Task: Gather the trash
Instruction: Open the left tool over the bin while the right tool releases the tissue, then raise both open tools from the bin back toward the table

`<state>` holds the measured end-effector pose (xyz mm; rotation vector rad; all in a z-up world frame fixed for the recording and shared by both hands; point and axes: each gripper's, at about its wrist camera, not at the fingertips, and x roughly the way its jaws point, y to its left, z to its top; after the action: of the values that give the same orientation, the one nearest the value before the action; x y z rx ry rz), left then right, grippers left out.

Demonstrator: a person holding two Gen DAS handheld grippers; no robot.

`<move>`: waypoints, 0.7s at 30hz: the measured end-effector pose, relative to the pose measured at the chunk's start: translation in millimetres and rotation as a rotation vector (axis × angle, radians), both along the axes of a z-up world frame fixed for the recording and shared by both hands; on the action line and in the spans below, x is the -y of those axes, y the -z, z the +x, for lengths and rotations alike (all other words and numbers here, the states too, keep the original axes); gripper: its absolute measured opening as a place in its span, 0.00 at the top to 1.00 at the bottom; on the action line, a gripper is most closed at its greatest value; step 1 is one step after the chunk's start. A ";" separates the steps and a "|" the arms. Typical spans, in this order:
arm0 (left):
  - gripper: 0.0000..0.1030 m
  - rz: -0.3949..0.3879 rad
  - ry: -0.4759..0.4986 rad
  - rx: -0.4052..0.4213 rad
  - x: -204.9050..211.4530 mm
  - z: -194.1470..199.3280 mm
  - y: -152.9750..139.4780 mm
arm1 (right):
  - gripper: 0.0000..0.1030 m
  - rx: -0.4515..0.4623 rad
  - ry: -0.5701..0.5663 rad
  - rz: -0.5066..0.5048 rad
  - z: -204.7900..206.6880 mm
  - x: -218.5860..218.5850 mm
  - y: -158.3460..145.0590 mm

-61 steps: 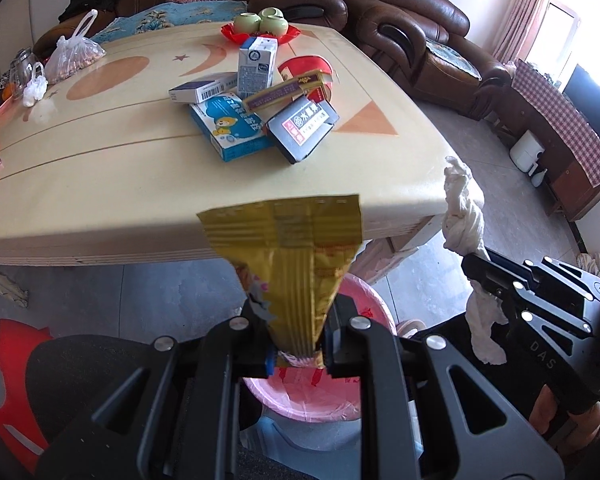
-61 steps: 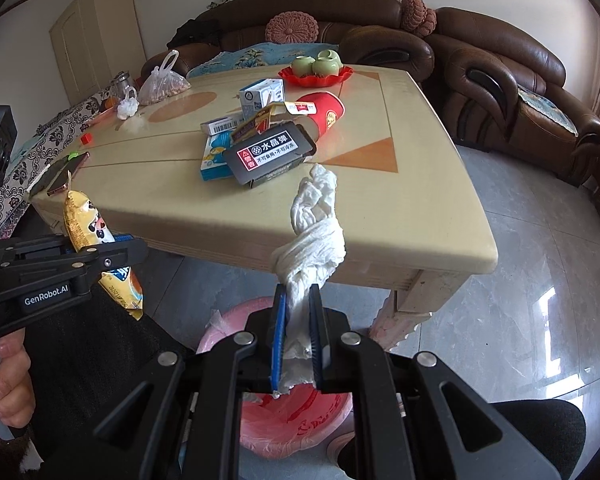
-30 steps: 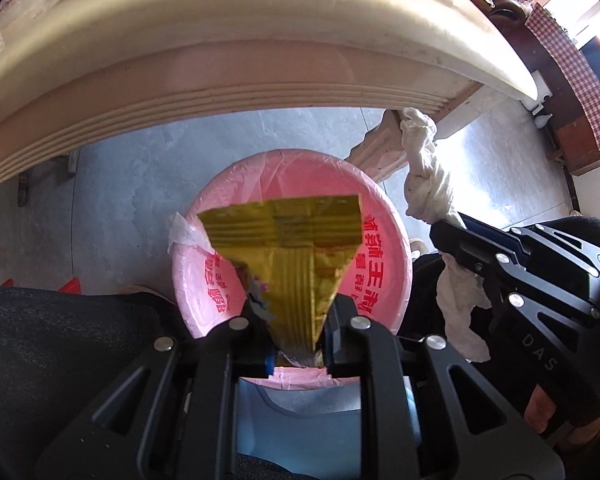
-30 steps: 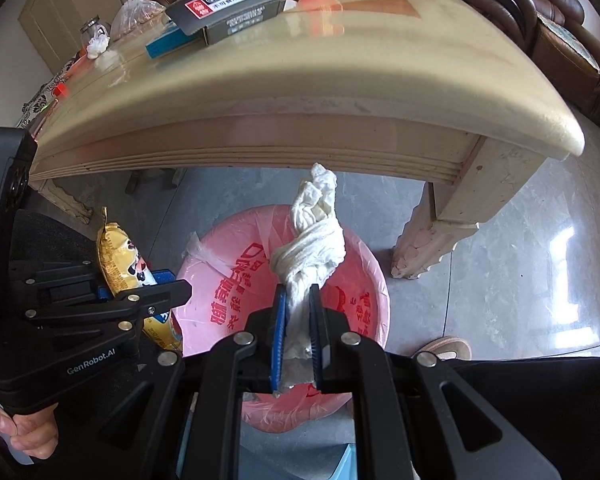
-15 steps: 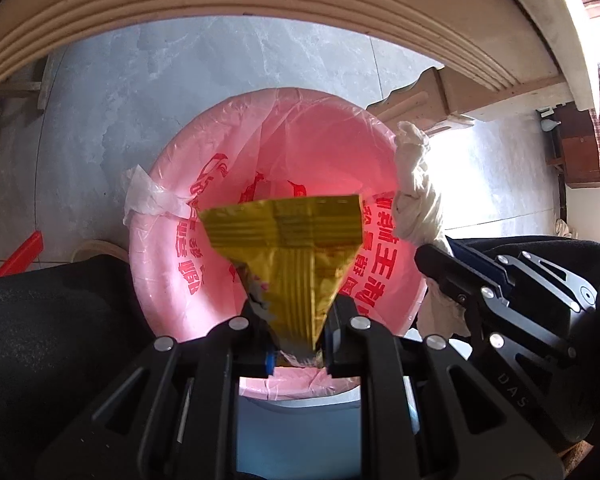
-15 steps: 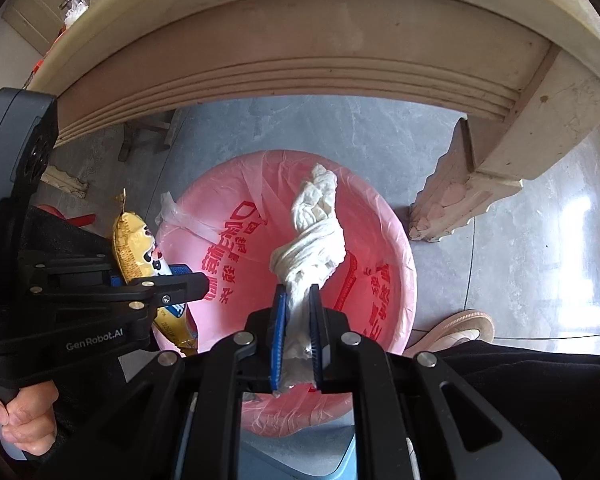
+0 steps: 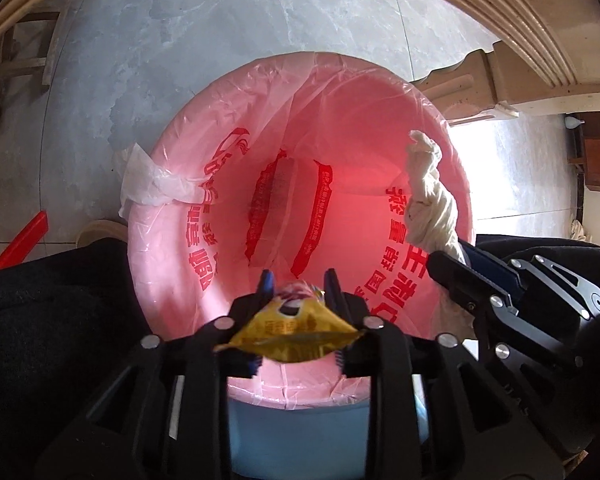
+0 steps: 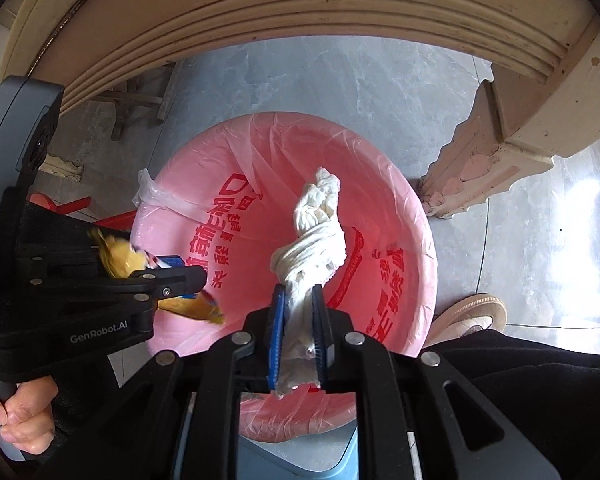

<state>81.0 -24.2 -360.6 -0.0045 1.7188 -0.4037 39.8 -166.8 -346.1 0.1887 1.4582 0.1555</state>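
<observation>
A bin lined with a pink bag (image 7: 220,120) (image 8: 204,160) stands on the floor right below both grippers. My left gripper (image 7: 298,280) (image 8: 188,276) hangs over its near rim with its jaws opening. The yellow snack wrapper (image 7: 292,336) (image 8: 120,258) lies loose and tipped over between them, no longer pinched. My right gripper (image 8: 298,292) (image 7: 460,268) is also over the bin with its jaws opening. The twisted white tissue wad (image 8: 312,240) (image 7: 432,208) still sits between its blue pads and touches both.
The cream table edge (image 8: 300,12) arches over the bin, and its carved leg (image 8: 492,152) stands at the right. A beige shoe (image 8: 472,312) is on the grey floor beside the bin. Red plastic (image 7: 20,240) lies at the left. A hand (image 8: 20,420) holds the left gripper.
Both grippers have sunk closer to the bin's mouth. The left jaws have parted and the yellow wrapper has flopped over between them. The right jaws have widened slightly around the tissue.
</observation>
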 end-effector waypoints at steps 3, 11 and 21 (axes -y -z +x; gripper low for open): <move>0.53 0.031 0.014 0.016 1.5 0.4 0.3 | 0.54 0.006 -0.001 -0.030 -0.2 0.4 0.2; 0.48 0.042 0.011 0.014 1.1 2.2 -0.1 | 0.53 -0.005 0.020 -0.012 0.6 4.7 1.3; 0.47 0.043 0.009 0.029 -1.0 3.0 -4.5 | 0.52 0.009 0.023 -0.018 -1.3 5.8 -6.1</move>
<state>84.0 -23.3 -356.1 0.0402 1.6993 -0.3715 38.5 -172.6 -340.1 0.1901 1.4472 0.1243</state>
